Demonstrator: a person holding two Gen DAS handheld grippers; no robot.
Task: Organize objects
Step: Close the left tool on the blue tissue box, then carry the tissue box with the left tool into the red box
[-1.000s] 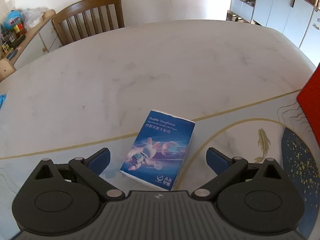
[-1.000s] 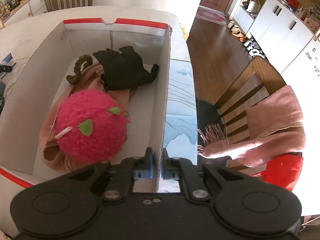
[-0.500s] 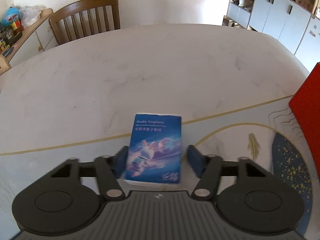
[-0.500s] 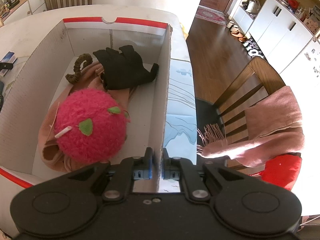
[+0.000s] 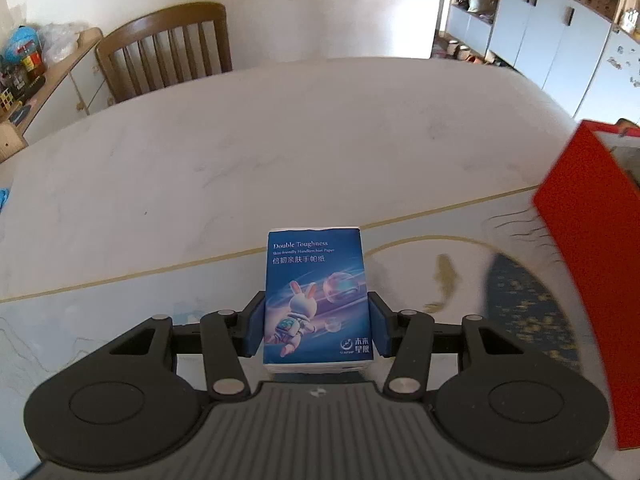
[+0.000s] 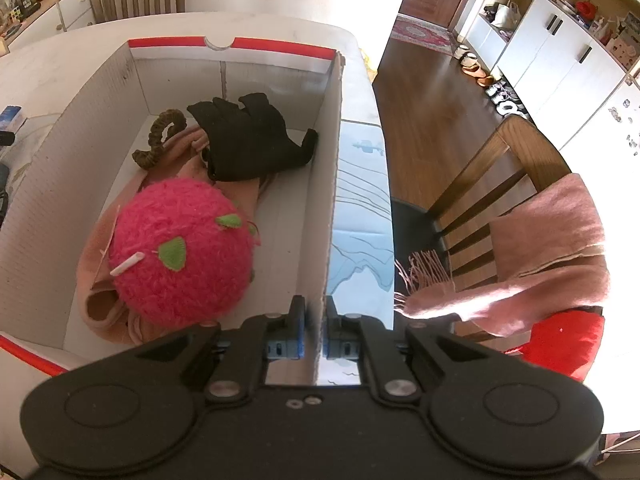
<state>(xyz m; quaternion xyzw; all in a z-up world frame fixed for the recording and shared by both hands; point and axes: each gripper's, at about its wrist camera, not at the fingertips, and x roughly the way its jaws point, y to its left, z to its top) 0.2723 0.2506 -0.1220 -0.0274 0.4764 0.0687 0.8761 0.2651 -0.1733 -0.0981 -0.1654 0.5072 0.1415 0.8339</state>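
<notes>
The left gripper [image 5: 316,330] was clamped on the blue rectangular tissue packet [image 5: 316,300], pads against its long sides, its long axis running forward along the fingers, above the pale marble-patterned table [image 5: 280,152]. The red-and-white cardboard box [image 5: 588,216] lay to that gripper's right, so the packet likely had to travel rightward. The right gripper [image 6: 314,332] pinched the box's right wall.

glove [image 6: 252,140] behind hat [image 6: 180,248], in box [image 6: 328,184]
</notes>
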